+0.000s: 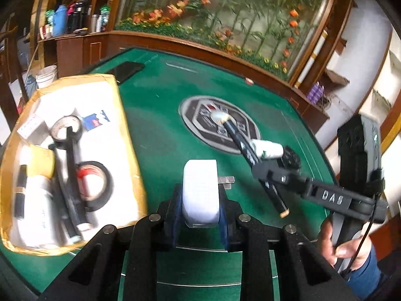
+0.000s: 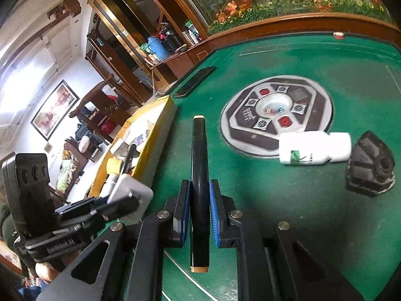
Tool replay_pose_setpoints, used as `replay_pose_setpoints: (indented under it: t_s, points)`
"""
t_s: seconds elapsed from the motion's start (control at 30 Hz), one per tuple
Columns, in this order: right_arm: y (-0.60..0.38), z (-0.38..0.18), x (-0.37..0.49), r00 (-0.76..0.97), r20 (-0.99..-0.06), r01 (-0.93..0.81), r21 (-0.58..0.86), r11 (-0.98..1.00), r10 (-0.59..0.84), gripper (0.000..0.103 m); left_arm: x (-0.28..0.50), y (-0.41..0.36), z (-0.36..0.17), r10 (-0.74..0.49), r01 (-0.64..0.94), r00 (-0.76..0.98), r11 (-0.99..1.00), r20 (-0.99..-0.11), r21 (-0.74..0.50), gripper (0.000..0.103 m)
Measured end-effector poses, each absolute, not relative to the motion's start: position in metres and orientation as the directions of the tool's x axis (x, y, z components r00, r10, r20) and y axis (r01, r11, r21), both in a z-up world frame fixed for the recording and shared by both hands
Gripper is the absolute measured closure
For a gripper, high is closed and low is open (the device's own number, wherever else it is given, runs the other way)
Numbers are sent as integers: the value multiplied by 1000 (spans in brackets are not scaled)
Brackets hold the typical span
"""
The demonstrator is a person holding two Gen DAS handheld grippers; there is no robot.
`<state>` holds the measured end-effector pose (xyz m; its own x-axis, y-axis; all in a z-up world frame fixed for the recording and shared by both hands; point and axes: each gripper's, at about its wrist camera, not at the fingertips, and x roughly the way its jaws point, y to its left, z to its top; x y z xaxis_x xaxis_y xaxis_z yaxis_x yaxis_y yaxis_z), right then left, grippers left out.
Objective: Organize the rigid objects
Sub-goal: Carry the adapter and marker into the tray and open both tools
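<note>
Here the left claw (image 1: pixel 200 195) grips a white charger (image 1: pixel 200 190) just right of the yellow box (image 1: pixel 125 125); the right claw (image 2: pixel 199 213) clamps a black marker (image 2: pixel 199 175), farther right, long axis pointing away.

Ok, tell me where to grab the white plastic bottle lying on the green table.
Grip the white plastic bottle across its round body, coming from above. It lies on its side on the green table, the dark ribbed block crowding one end.
</note>
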<state>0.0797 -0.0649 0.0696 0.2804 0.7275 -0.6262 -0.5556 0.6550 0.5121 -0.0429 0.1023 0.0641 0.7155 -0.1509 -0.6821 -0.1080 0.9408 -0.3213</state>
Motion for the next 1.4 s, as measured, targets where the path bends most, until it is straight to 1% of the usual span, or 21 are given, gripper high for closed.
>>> replay_pose_setpoints:
  t_s: [0.13,0.3,0.47,0.6,0.77,0.93,1.1,1.27,1.4]
  points:
    - [-53,71,74,245,-616,-559,541,628,748,89,-50,127,72,-135,-146,743,923,-655,-356,77]
    - [-25,80,63,201,-596,-592,558,581,778,89,-61,169,77,-84,-222,772,893,-630,-392,77]
    - [16,93,52,169,-588,-643,542,541,791,89,-69,214,66,-32,-320,771,844,-636,-430,77]
    - [56,97,48,138,-591,-666,539,516,795,88,-72,231,50,-16,-366,762,814,-647,-451,77]
    - [98,94,46,131,-610,-685,514,516,781,88,-72,237,39,-12,-378,758,807,-653,-454,77]
    - [126,76,55,132,-659,-672,490,556,741,89,-73,242,30,-9,-383,755,806,-655,-452,77]
    - [135,64,61,138,-690,-659,472,585,711,89,-71,245,23,-25,-372,768,795,-640,-478,77]
    - [137,64,60,171,-694,-678,432,594,700,89,-69,246,22,-19,-370,774,798,-633,-476,77]
    - [142,64,53,209,-702,-711,369,598,681,89,-72,244,23,-14,-370,778,797,-628,-477,76]
